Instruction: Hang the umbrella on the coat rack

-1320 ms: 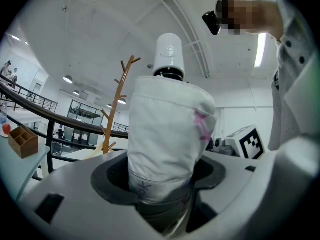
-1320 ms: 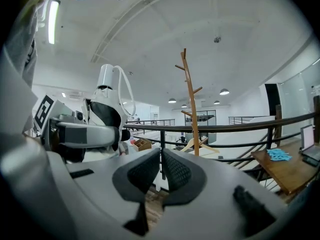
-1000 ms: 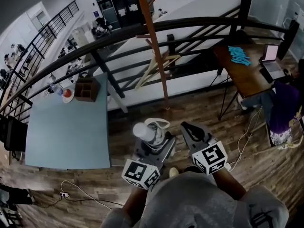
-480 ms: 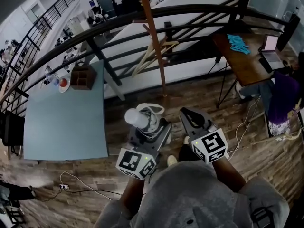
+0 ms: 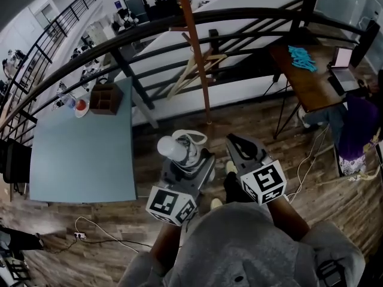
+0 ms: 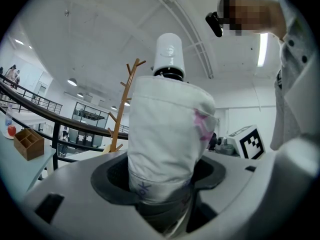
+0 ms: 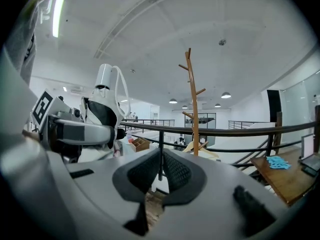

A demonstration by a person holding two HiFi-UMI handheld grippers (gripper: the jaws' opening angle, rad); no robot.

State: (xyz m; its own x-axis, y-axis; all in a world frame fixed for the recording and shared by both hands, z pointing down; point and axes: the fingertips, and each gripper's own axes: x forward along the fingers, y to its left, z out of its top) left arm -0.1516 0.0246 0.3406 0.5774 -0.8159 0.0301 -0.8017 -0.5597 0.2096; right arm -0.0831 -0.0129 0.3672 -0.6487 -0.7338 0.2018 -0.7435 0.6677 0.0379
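- Left gripper (image 6: 160, 191) is clamped on the folded white umbrella (image 6: 167, 134), held upright near the person.
- Right gripper (image 7: 161, 170): jaws together, empty.
- Coat rack (image 5: 195, 52), far ahead, has drawn slightly nearer within 1 second; hanging not begun.

- The top of the coat rack (image 5: 194, 46) was cut off by the upper edge of the head view.
- The lower end of the umbrella (image 6: 167, 139) was hidden between the closed jaws of the left gripper (image 6: 162, 184); how deep it went could not be told.
- In the head view, the person's hands were hidden under the left gripper and the right gripper (image 5: 237, 142).
- The small things beside the wooden box (image 5: 106, 97) on the table (image 5: 78, 160) were too small to tell.
- A seated person in purple (image 5: 358, 133) was cut off by the right edge.
- The figures on the lower floor (image 5: 12, 58) were too small to make out.
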